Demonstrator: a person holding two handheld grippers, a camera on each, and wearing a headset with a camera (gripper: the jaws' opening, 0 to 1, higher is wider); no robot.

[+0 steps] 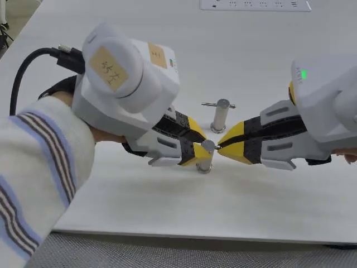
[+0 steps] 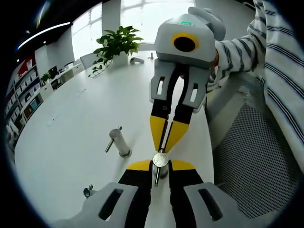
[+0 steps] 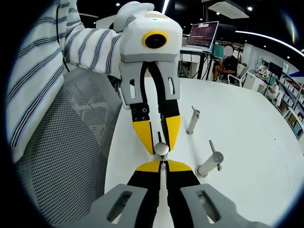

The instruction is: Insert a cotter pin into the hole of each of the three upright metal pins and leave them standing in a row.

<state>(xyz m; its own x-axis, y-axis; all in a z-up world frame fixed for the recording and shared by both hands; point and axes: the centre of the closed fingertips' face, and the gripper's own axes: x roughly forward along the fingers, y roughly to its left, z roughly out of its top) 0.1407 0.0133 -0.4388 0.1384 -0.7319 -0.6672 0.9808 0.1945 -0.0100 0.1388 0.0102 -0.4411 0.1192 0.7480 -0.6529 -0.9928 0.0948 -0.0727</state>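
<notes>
An upright metal pin (image 1: 205, 166) (image 2: 160, 159) (image 3: 162, 149) stands near the white table's front edge. My left gripper (image 1: 203, 154) (image 2: 160, 167) is shut on it from the left. My right gripper (image 1: 222, 146) (image 3: 163, 166) comes in from the right, shut on a thin cotter pin (image 1: 217, 147) whose tip sits at the pin's head. Just behind stands a second metal pin (image 1: 221, 117) (image 2: 118, 141) (image 3: 209, 164) with a cotter pin through its top. A third metal pin (image 2: 89, 191) (image 3: 193, 120) stands further along.
The table's front edge (image 1: 195, 237) runs close below the grippers, with grey mesh under it. A power strip (image 1: 254, 4) lies at the far side. A potted plant (image 2: 116, 45) stands at one end of the table. A person (image 3: 230, 64) sits at a distant desk.
</notes>
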